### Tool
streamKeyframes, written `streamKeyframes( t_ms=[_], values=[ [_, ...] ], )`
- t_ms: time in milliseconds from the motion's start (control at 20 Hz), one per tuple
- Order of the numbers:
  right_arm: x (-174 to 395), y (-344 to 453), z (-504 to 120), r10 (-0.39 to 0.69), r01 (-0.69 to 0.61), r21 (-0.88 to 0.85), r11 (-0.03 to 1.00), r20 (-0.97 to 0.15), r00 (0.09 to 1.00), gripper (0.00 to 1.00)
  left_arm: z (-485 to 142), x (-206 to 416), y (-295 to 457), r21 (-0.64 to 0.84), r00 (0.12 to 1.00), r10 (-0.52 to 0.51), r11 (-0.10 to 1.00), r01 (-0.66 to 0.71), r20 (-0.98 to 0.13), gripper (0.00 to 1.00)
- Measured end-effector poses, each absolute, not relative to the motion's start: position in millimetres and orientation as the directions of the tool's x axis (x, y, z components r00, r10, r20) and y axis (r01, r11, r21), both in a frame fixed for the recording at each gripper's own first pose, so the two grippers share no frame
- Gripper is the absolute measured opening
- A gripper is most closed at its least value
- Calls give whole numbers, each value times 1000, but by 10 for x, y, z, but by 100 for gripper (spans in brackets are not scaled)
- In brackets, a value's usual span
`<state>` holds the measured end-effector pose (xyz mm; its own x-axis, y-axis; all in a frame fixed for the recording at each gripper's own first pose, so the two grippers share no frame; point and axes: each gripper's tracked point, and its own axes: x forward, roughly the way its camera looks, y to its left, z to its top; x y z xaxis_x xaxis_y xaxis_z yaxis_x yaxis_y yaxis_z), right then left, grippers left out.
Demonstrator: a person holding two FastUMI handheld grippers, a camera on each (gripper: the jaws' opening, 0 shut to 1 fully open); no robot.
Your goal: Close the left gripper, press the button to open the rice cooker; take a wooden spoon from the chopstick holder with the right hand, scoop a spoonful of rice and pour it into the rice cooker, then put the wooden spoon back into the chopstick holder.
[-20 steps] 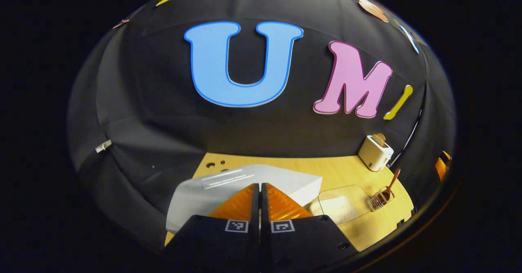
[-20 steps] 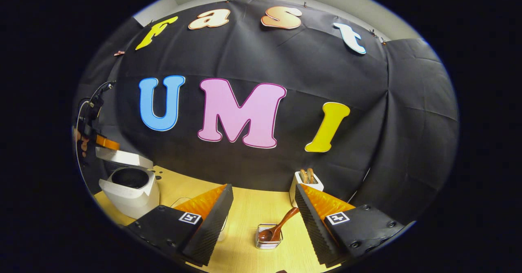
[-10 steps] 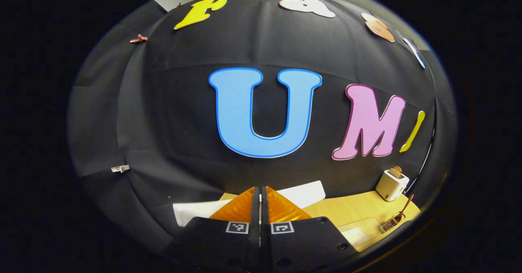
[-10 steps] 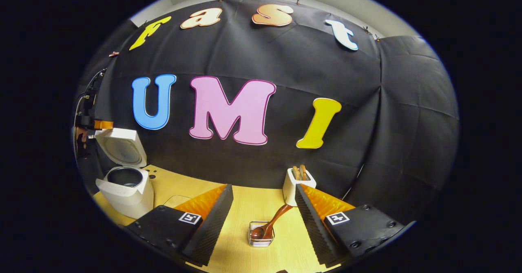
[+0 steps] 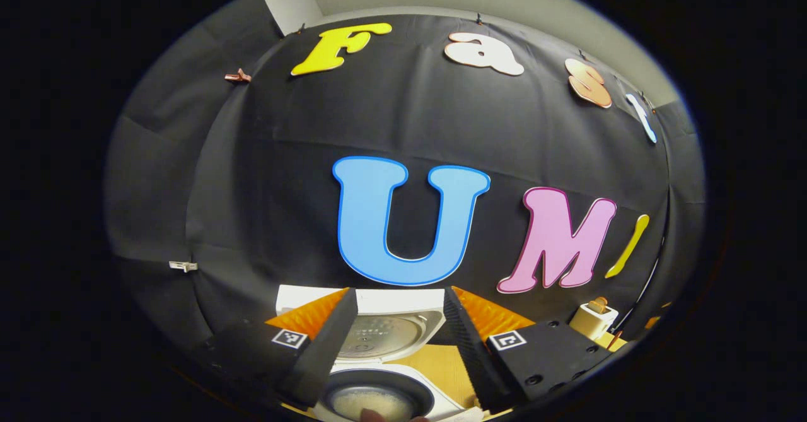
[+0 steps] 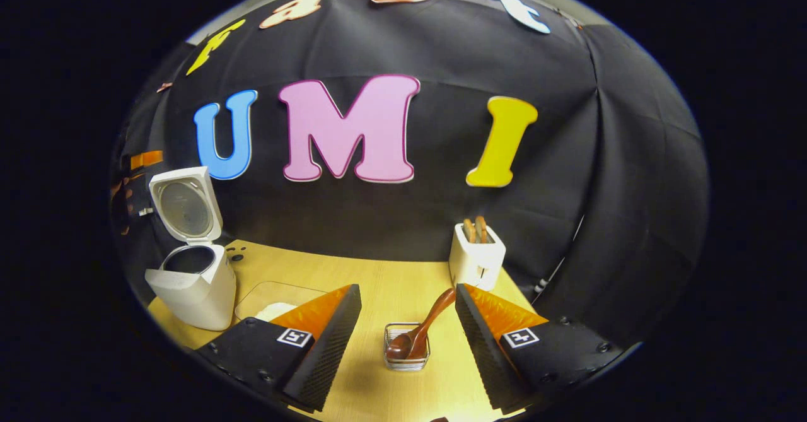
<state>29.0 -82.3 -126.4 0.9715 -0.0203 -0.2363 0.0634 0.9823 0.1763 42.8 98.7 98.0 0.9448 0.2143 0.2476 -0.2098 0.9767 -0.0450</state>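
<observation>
Your left claw (image 5: 400,340) is spread wide with nothing between its fingers, and it's hanging right over the rice cooker (image 5: 378,397). In the left gripper view the dark inner pot sits at 6 o'clock, and the lid (image 5: 378,321) stands flipped up just behind it, framed by the two fingers. Past that, over at 4 o'clock, there's a little white toaster (image 5: 592,321) at the edge of the table (image 5: 444,365).

Your right claw (image 6: 408,321) is released too, holding nothing. In the right gripper view the wire chopstick holder (image 6: 406,352) sits at 6 o'clock, nearly centred between the fingers but apart from them. The wooden spoon (image 6: 422,330) stands in it, bowl down, handle leaning up toward 1 o'clock, close to the right finger's inner face. Can't tell if it's actually touching the pad.

Off at 8 o'clock there's a clear tray with white rice (image 6: 272,310) in it, partly hidden behind your left finger. Further out at 9 o'clock the rice cooker shows again with its lid wide open, and the other claw (image 6: 142,160) with your hand on it peeks from behind the lid. The toaster sits at 1 o'clock near the back edge of the table, with toast sticking out of it.
</observation>
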Motion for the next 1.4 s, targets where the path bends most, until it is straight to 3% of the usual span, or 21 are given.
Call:
streamKeyframes(
  t_ms=[150, 700, 850, 1050, 1100, 1200, 1400],
  values=[
    [539, -878, -1703, 10, 79, 263, 961, -322, 947, 91, 979, 304, 859, -38, 947, 218, 976, -215, 237, 94],
    [1240, -966, -2896, 85, 133, 382, 915, -503, 860, 86, 708, 107, 718, -15, 938, 316, 948, -317, 143, 94],
    [1346, -919, -2966, 102, 146, 423, 894, -512, 853, 76, 626, 76, 787, -39, 930, 348, 937, -346, 114, 94],
    [1340, -909, -2964, 115, 173, 461, 870, -531, 840, 16, 552, 69, 837, -65, 924, 370, 929, -365, 92, 94],
    [1357, -893, -2986, 117, 169, 459, 872, -532, 839, 26, 536, 75, 843, -66, 925, 370, 929, -365, 91, 94],
    [1342, -910, -2934, 116, 168, 460, 872, -527, 842, 20, 533, 93, 837, -64, 927, 364, 931, -359, 90, 94],
    [1279, -953, -2735, 98, 164, 462, 871, -491, 865, 19, 496, 108, 839, -65, 933, 349, 937, -344, 86, 94]
  ],
)
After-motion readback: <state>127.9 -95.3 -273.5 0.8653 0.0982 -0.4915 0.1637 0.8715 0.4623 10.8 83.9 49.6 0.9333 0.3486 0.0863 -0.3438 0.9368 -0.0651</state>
